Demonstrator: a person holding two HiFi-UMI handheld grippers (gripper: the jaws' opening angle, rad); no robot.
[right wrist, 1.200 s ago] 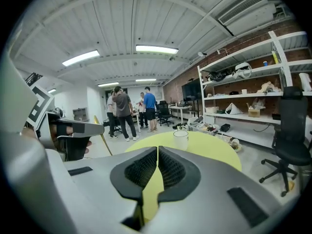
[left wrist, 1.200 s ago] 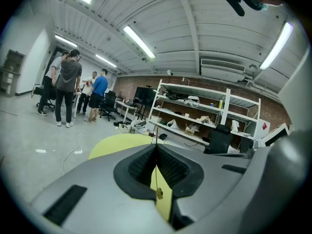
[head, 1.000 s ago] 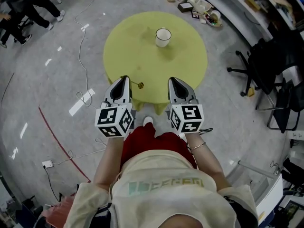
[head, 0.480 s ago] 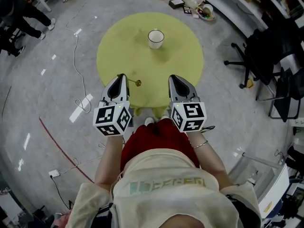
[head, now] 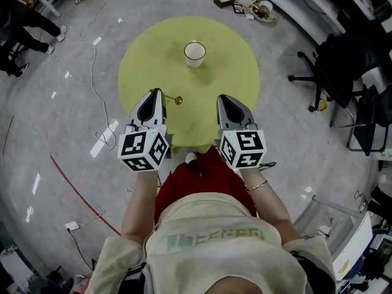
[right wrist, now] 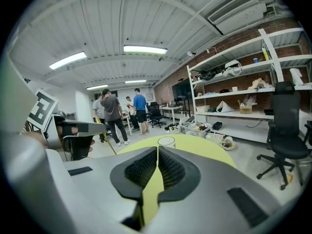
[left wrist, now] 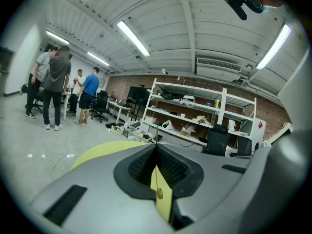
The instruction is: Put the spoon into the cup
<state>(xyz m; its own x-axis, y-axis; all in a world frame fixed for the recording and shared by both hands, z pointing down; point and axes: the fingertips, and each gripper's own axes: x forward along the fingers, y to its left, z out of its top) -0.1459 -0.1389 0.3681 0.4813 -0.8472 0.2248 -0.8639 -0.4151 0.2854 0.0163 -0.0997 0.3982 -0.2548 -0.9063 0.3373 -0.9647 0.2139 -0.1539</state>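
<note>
A white cup (head: 195, 53) stands upright on the far half of the round yellow table (head: 233, 72); it also shows past the right jaws as the cup (right wrist: 166, 142). A thin golden spoon (head: 176, 100) sticks out to the right of my left gripper (head: 155, 92), over the table's near part. The jaws of the left gripper (left wrist: 156, 146) are shut on the spoon (left wrist: 158, 191), which runs along the slit between them. My right gripper (head: 222, 98) hangs level with the left one, and the right gripper (right wrist: 158, 147) is shut with nothing in it.
Black office chairs (head: 343, 72) stand to the right of the table. A shelf with clutter (head: 257, 8) runs along the back. A white cable (head: 98, 72) and a red line (head: 73, 182) cross the floor at left. People (head: 24, 11) stand at the far left.
Both grippers have come a little forward over the table's near edge, the left one carrying the spoon. The table and cup now sit further left in the head view.
</note>
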